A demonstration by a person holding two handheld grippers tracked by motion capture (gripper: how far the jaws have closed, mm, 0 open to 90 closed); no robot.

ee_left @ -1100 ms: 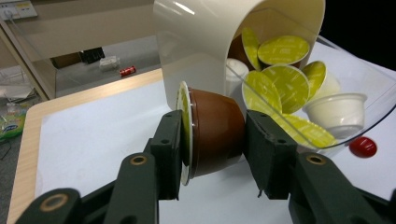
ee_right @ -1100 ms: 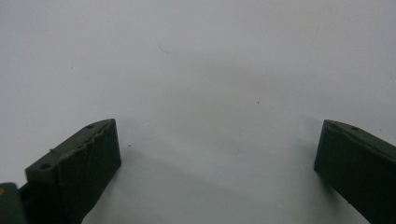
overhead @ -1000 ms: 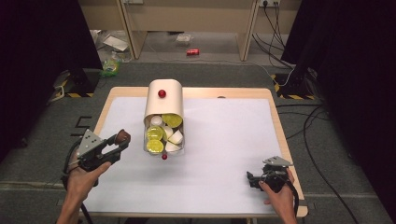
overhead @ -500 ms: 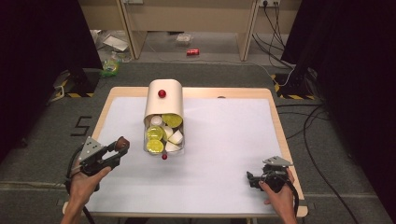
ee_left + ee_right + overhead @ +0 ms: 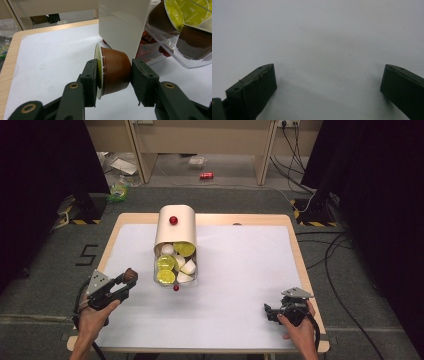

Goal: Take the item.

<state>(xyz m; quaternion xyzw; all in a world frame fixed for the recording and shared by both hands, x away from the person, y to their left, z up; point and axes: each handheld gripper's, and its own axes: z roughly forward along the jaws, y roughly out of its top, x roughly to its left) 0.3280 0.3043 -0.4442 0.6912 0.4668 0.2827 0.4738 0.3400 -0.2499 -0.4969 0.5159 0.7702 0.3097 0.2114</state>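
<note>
Left gripper (image 5: 113,72) is clamped on the brown capsule (image 5: 115,71), foil lid against one jaw, base against the other. From above, the capsule (image 5: 131,274) sits at the dispenser's (image 5: 175,227) eight o'clock, well apart.

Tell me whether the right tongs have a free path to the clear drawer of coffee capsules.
Probably yes: the right tongs stand open and empty, and bare white tabletop lies between them and the clear drawer.
</note>
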